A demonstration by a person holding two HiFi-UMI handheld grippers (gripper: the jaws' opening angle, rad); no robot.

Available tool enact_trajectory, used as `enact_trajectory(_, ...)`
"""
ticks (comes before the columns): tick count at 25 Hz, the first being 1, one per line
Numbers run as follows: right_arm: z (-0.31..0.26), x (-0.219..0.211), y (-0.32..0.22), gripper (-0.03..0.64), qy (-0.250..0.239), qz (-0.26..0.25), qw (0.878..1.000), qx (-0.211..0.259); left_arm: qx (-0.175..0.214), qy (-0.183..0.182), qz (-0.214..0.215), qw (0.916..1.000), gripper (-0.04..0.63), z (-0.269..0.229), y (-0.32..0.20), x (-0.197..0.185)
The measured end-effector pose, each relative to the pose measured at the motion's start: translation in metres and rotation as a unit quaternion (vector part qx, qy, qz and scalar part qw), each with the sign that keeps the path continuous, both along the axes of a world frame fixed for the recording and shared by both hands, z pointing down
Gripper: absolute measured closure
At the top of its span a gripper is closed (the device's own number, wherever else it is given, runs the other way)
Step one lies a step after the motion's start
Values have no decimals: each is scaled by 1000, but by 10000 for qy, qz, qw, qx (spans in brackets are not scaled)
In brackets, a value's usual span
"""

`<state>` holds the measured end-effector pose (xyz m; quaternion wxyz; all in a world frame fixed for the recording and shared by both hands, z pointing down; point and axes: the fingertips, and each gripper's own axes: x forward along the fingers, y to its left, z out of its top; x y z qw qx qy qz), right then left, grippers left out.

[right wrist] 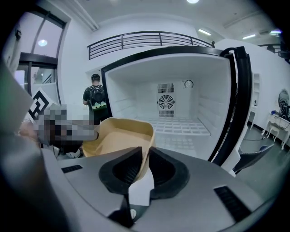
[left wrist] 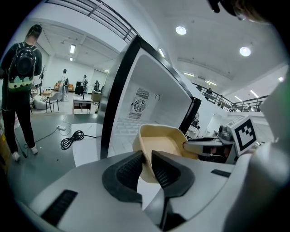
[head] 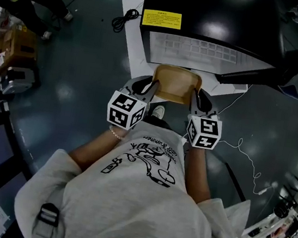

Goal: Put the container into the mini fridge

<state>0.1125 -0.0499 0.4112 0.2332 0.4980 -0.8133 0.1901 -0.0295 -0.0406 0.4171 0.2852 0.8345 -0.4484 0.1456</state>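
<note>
Step in hand: as I read it, carrying the container [head: 176, 84] in toward the open mini fridge [right wrist: 181, 68]; it is not yet inside.
Left gripper [left wrist: 147, 156]: clamped on the container's left wall, one pad inside the rim and one outside.
Right gripper [right wrist: 146, 158]: clamped the same way on the opposite wall.
Container's place: held in the air between the two grippers, reaching ahead of both, just short of the fridge mouth.
Fridge's place: straight ahead of both grippers, with its door [right wrist: 240, 104] swung out to the right of the right gripper.
Doing it well: move both grippers forward together and keep them level, so the thin walls are neither pulled apart nor twisted. Keep the squeeze steady. Clear the lower lip, stay off the door side, and let go only once the base sits on the fridge floor.
Container's make: tan, smooth and matte, probably plastic. It is a shallow tub with rounded corners and thin walls, and looks empty.
Fridge's make: glossy black shell and white moulded lining. It has a gridded floor [right wrist: 181, 127] and a round fan grille [right wrist: 166, 102] in the back wall.
Pads [right wrist: 165, 170]: dark, ribbed, rubbery-looking.
</note>
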Motion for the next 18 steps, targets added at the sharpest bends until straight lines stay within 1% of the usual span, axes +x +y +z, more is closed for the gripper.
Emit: enact_trajectory(18, -8, 11, -41, 558, 28, -11, 9999, 117, 60, 132, -113, 9998, 517, -5, -32, 11)
